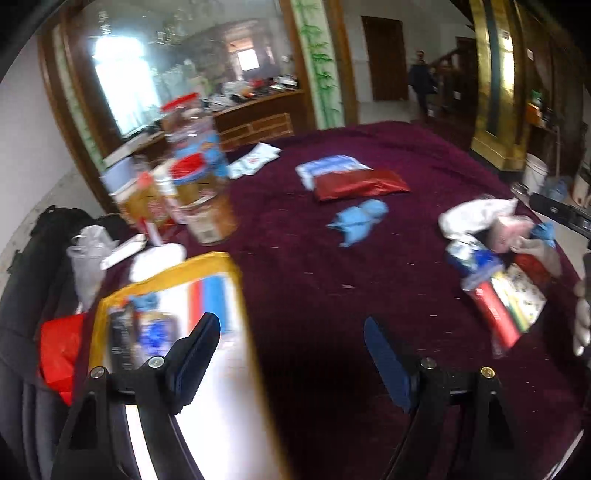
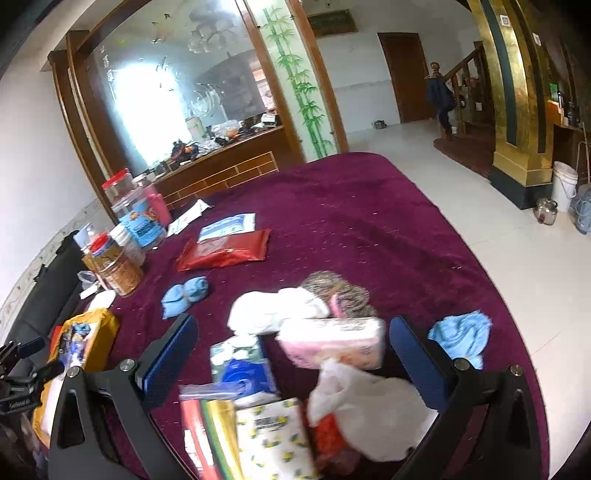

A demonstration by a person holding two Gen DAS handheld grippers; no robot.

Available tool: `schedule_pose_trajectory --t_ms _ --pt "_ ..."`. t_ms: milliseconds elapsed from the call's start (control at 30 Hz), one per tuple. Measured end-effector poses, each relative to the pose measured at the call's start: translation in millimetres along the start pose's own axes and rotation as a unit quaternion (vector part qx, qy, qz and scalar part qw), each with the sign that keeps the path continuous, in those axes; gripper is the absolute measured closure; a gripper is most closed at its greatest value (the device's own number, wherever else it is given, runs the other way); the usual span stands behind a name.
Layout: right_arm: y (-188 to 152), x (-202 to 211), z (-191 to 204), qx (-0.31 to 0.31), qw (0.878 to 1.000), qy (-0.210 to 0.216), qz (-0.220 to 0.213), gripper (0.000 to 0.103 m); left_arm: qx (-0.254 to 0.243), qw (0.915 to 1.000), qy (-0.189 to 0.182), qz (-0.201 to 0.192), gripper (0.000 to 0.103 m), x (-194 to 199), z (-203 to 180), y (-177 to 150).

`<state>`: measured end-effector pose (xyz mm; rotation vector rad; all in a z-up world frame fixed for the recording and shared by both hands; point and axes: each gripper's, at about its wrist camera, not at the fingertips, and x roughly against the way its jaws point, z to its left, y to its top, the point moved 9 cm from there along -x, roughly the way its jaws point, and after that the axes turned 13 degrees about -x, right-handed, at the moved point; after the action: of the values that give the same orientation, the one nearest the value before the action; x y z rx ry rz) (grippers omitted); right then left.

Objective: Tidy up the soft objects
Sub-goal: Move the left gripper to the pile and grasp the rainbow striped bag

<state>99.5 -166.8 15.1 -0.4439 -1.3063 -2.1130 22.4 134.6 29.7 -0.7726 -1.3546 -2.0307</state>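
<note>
No legible lettering on blue-labelled jar [image 2: 142,225]

No legible text anywhere. Blue jar label [image 2: 142,227] at ten o'clock: print blurred. Framed plaque [image 2: 331,23] at twelve o'clock on the wall: characters too small. Lemon-print pack [image 2: 273,435]: label smeared.

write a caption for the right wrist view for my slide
Open right claw above a heap of soft packs, with a pink tissue pack between its fingers, on a purple tablecloth.
</note>
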Motion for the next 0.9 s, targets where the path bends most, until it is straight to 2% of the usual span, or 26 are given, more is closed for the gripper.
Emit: schedule_pose_trajectory --t_ms 233,400,633,700,767,900 --pt "-0.8 -11.7 -29.5 -0.013 1.000 -0.021 0.003 0.000 0.023 0.9940 -0.105 0.020 0.020 -24.7 -65.7 12.0" --pt "-0.4 -11.9 -40.5 -0.043 0.999 -0.013 0.011 0.000 0.004 0.9912 -0.129 0.031 0.020 -38.2 -111.1 16.2" --pt "-4.4 -17.4 -48.7 -0.071 0.997 -0.010 0.032 0.000 0.036 0.9831 -0.174 0.044 0.020 -50.9 -158.5 22.9" --pt "-3.7 -16.4 -49.7 -0.073 0.997 -0.010 0.030 0.000 0.044 0.9826 -0.175 0.042 0.018 -56.0 -168.5 26.9" --pt "-4.2 -16.6 -50.2 -0.072 0.997 -0.011 0.031 0.000 0.056 0.9833 -0.170 0.033 0.011 -60.7 -173.4 32.2" --pt "-6.4 -18.6 -49.5 -0.065 0.997 -0.017 0.036 0.000 0.045 0.9833 -0.174 0.028 0.010 -68.4 -185.3 34.3"
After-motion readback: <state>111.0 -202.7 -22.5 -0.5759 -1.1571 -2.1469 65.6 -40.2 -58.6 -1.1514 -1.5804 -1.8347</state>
